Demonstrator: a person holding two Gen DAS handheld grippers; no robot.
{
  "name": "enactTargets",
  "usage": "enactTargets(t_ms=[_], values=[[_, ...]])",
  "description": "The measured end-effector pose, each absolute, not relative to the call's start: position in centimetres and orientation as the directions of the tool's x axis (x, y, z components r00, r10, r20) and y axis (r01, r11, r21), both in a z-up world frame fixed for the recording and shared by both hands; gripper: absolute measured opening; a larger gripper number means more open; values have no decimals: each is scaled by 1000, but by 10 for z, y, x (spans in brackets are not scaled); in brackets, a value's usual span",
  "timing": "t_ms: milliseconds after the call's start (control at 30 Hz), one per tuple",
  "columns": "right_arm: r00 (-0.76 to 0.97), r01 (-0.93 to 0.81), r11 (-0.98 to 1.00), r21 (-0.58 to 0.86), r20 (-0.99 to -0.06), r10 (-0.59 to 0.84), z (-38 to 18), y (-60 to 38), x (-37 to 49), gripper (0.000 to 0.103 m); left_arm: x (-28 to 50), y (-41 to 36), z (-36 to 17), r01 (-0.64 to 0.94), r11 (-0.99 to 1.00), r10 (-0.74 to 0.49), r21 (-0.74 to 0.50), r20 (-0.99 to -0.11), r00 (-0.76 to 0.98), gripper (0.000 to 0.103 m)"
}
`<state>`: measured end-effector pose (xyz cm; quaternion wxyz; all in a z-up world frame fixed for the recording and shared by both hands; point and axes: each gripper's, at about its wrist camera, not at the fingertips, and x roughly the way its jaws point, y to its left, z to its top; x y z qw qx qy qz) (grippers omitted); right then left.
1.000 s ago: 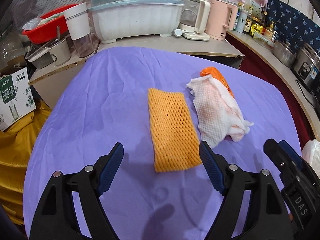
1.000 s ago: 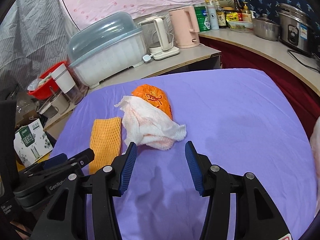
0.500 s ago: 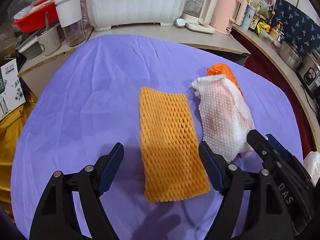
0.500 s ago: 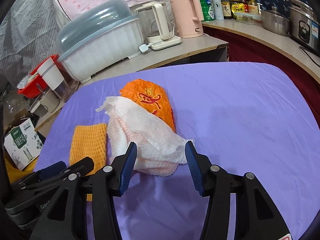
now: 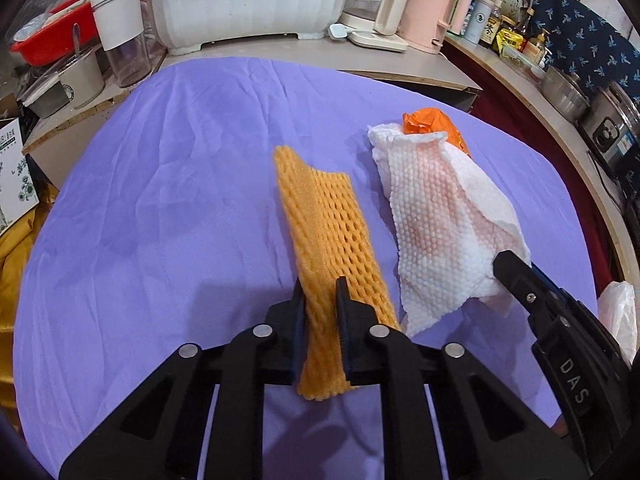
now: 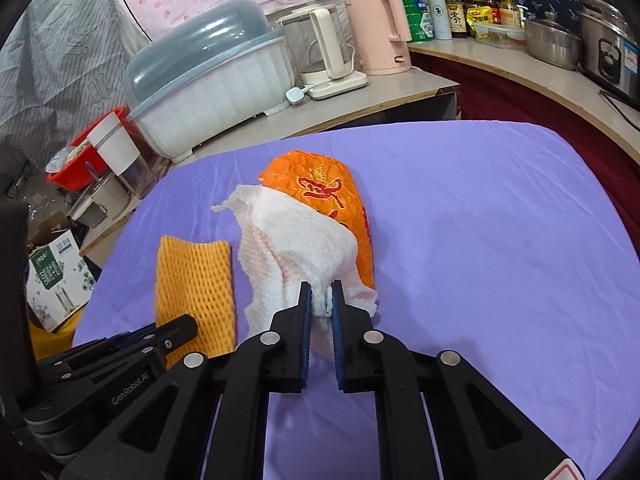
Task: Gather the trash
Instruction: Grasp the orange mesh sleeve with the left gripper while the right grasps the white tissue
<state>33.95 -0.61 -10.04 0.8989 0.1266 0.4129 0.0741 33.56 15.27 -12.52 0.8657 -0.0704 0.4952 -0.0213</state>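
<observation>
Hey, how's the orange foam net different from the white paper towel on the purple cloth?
The orange foam net is a flat strip of open mesh; the white paper towel is crumpled, dimpled and stained pink. The net lies straight on the purple cloth; the towel drapes over an orange wrapper. Both are pinched at their near ends: the net by the left gripper, the towel by the right gripper.

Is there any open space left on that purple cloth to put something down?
Yes: the purple cloth is bare right of the orange wrapper, and left of the foam net. The middle is crowded: net, paper towel and wrapper lie close, the towel draped over the wrapper.
</observation>
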Motion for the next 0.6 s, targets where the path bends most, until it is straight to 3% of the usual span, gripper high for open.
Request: enactTargets(t_ms=[600], values=[[676,99,936,338,-713,186,-80,-78,220,10,245,101,-92,68,985,-173,-162,-837,519,11]])
